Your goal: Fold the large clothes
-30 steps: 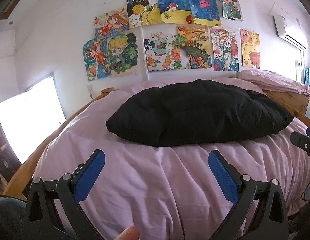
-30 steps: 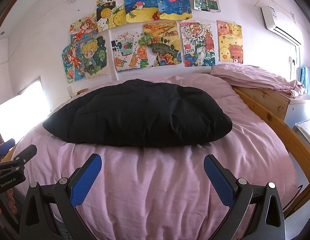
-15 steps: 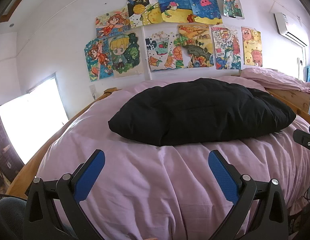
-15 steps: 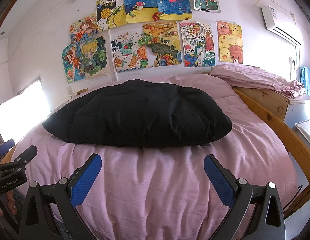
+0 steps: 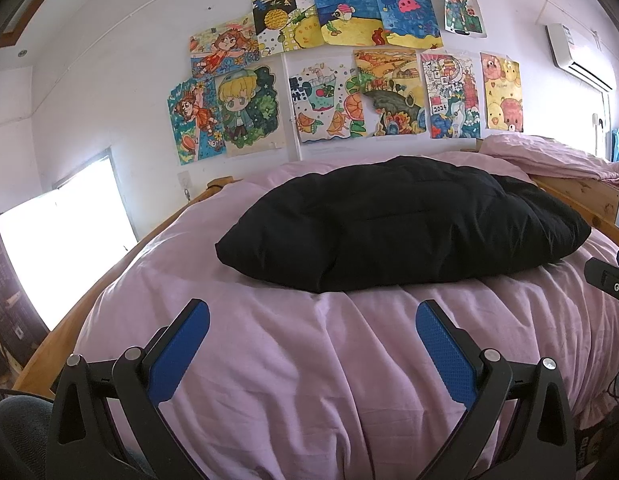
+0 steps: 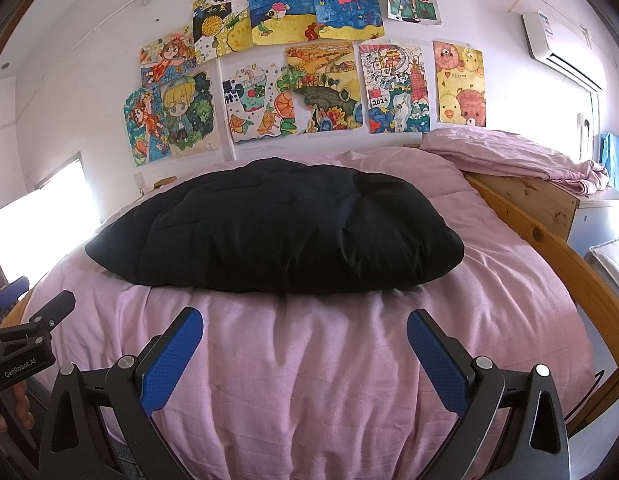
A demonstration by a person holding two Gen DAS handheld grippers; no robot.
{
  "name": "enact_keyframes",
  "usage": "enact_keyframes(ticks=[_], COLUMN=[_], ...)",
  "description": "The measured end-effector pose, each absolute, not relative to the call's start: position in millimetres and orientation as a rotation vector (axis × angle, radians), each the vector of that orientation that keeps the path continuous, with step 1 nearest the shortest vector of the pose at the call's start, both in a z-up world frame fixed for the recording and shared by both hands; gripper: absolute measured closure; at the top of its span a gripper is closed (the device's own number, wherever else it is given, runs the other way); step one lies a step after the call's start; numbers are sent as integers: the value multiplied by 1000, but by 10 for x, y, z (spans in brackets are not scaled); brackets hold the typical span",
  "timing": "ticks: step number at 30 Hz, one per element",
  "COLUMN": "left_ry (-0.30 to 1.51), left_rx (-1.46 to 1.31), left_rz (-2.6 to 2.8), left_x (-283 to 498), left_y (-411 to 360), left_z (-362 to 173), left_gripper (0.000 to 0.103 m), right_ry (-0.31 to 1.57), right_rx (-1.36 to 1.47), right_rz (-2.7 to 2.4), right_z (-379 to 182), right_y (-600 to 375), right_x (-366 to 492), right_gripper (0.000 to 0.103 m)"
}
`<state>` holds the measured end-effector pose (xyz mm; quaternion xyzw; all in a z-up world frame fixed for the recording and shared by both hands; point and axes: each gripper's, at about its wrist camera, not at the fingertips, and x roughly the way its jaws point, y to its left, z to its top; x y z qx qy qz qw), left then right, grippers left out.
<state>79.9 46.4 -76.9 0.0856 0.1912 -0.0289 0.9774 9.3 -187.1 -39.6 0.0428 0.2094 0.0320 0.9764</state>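
A puffy black quilted garment (image 5: 401,224) (image 6: 277,232) lies in a flat bundle on the middle of a pink-covered bed (image 5: 309,360) (image 6: 309,360). My left gripper (image 5: 312,312) hovers open over the near bedding, short of the garment, with nothing between its blue pads (image 5: 177,352). My right gripper (image 6: 305,320) is likewise open and empty, just short of the garment's near edge. The left gripper's body (image 6: 25,340) shows at the left edge of the right wrist view, with a hand beneath it.
A wooden bed frame (image 6: 569,256) runs along the right side. Folded pink bedding (image 6: 509,156) sits on a wooden unit at the back right. Drawings (image 5: 341,80) cover the wall behind. A bright window (image 5: 61,252) is at the left.
The left wrist view has shifted slightly, so the garment sits a little further right and higher. The fingertip at its bottom edge is gone. The right view is nearly unchanged.
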Motion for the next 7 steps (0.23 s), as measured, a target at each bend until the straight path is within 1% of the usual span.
enact_keyframes(ticks=[7], left_ry=[388], left_rx=[177], left_rz=[-57], left_x=[810], left_y=[466], left_z=[-775], left_gripper=[2], right_ry=[423], right_rx=[87], right_rz=[63], right_z=[-395], right_y=[-1856], right_x=[89], right_gripper=[0])
